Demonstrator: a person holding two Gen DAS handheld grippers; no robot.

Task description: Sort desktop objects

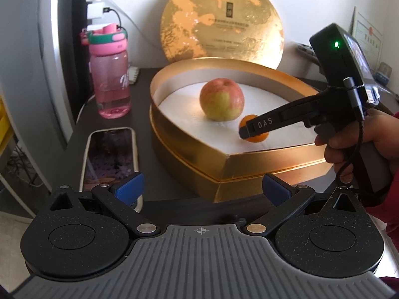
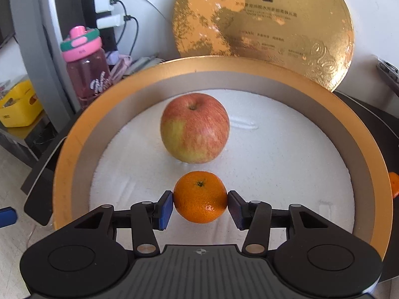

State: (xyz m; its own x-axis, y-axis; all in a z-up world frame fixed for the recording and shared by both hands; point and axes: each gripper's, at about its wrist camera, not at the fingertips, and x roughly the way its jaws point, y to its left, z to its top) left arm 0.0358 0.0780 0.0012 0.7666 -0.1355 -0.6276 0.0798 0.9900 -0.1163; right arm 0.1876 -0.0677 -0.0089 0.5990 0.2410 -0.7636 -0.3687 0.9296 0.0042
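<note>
Blue-padded right gripper jaws pinch a dimpled tangerine; left gripper jaws spread.

apple: red-streaked over yellow-green | mandarin: orange | box: gold rim, white liner | lid: mottled gold | bottle: pink, green band | table: black | pads: blue
</note>
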